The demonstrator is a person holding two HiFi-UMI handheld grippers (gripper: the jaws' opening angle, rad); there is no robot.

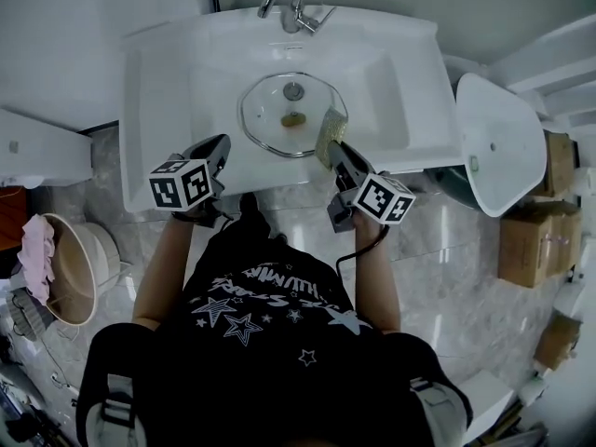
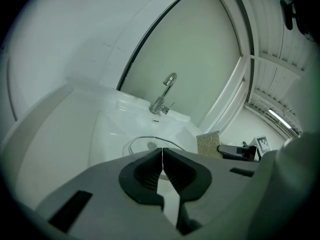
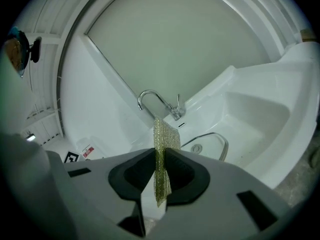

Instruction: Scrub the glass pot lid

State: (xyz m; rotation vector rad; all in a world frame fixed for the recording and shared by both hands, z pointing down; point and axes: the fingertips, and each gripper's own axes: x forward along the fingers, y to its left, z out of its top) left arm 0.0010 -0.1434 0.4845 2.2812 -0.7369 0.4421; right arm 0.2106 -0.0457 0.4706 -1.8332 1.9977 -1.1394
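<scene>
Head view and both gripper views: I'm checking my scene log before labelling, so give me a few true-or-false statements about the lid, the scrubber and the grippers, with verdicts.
1. The glass pot lid lies in the basin of the sink. True.
2. The left gripper holds the scouring pad. False: the left gripper is shut on nothing, and the right gripper is shut on the pad.
3. The scouring pad covers the lid's knob. False: the pad is at the lid's right edge and the knob is uncovered.
4. The faucet stands at the far side of the sink, beyond the lid. True.
</scene>
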